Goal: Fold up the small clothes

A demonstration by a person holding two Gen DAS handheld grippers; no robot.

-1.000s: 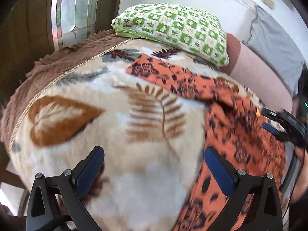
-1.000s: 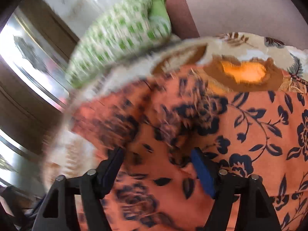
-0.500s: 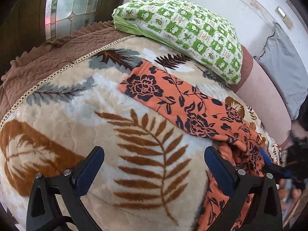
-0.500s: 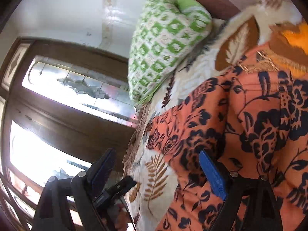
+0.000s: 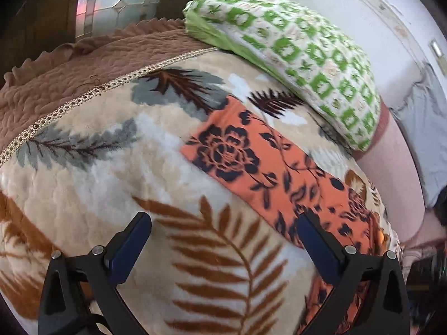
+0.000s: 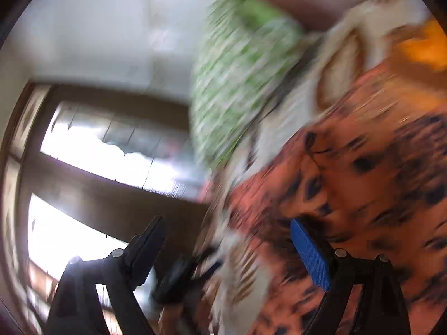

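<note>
An orange garment with dark flower print (image 5: 251,164) lies spread on a cream blanket with leaf pattern (image 5: 111,184); one long part of it runs from the blanket's middle down to the right. My left gripper (image 5: 223,240) is open and empty above the blanket, its right finger (image 5: 315,245) over the garment's lower edge. My right gripper (image 6: 226,248) is open and empty, tilted; the garment (image 6: 363,184) fills the right of its blurred view. The left gripper (image 6: 178,276) shows there as a dark shape.
A green and white checked pillow (image 5: 293,64) lies at the far edge of the bed. A brown quilted cover (image 5: 97,64) borders the blanket on the left. A window with wooden frame (image 6: 97,145) stands behind, and a pink bolster (image 5: 391,173) lies at the right.
My left gripper has moved forward over the blanket toward the garment's far end. My right gripper has swung and tilted away to the left; its view is now blurred. Both stayed open.
</note>
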